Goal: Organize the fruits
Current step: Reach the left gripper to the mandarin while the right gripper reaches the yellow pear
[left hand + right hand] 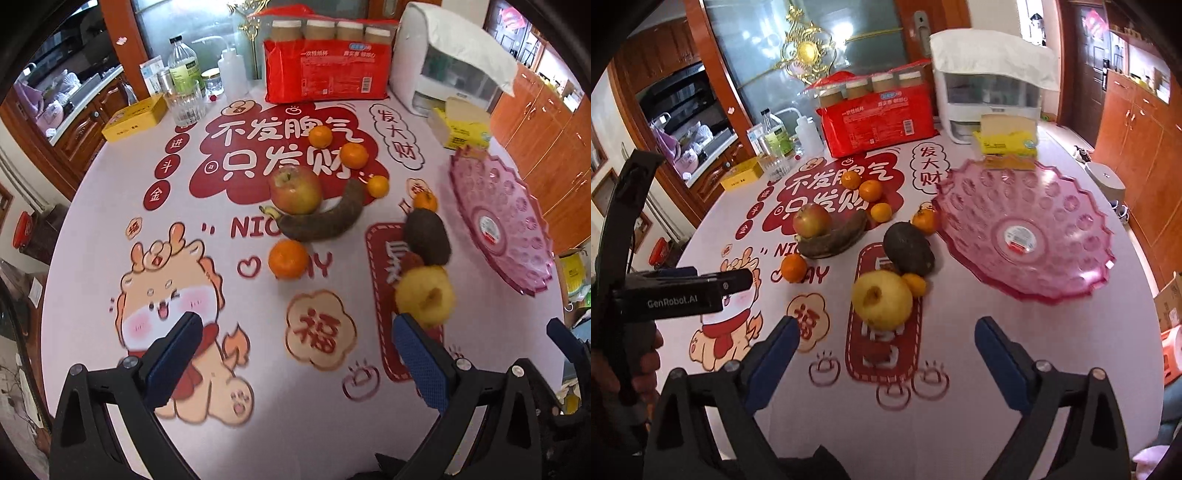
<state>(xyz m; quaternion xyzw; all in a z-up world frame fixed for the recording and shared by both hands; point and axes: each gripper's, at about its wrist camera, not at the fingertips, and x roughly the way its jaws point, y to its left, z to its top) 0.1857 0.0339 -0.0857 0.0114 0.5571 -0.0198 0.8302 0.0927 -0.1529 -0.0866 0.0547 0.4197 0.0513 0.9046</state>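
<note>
I see a round table (960,424) under a printed red-and-white cloth (258,306). Behind it stands a frosted glass door (849,40) with gold ornament (805,51) and a reddish wood frame (720,96). At right, orange-brown wood cabinets (1137,147) line the wall beside a dark door (1089,55). At left, a kitchen counter (88,99) over dark wood cupboards (92,129). Bright daylight fills the room.

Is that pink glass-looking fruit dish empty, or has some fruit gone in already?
Empty. The pink dish shows only a sticker at its centre; the yellow apple, avocado and tangerines all lie on the tablecloth beside it.
</note>
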